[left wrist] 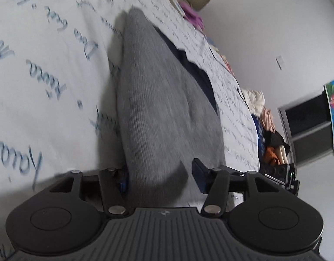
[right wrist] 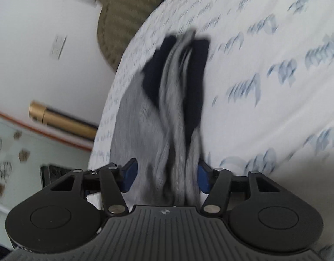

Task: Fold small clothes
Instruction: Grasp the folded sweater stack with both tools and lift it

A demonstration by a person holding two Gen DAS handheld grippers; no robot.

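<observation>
A white bedsheet (left wrist: 47,87) printed with script carries a grey garment (left wrist: 158,108); it runs between the parted jaws of the left gripper (left wrist: 160,176) and right gripper (right wrist: 165,176), neither visibly clamping.

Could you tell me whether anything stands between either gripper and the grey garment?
Nothing visible does. The grey garment already lies between the jaws of the left gripper, and its bunched grey and navy folds run between those of the right gripper. Around it only the sheet shows.

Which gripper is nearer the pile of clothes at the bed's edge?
Left. The pile of clothes lies ahead and to the side of the left gripper, beyond the grey garment. The right gripper's view shows no pile.
</observation>
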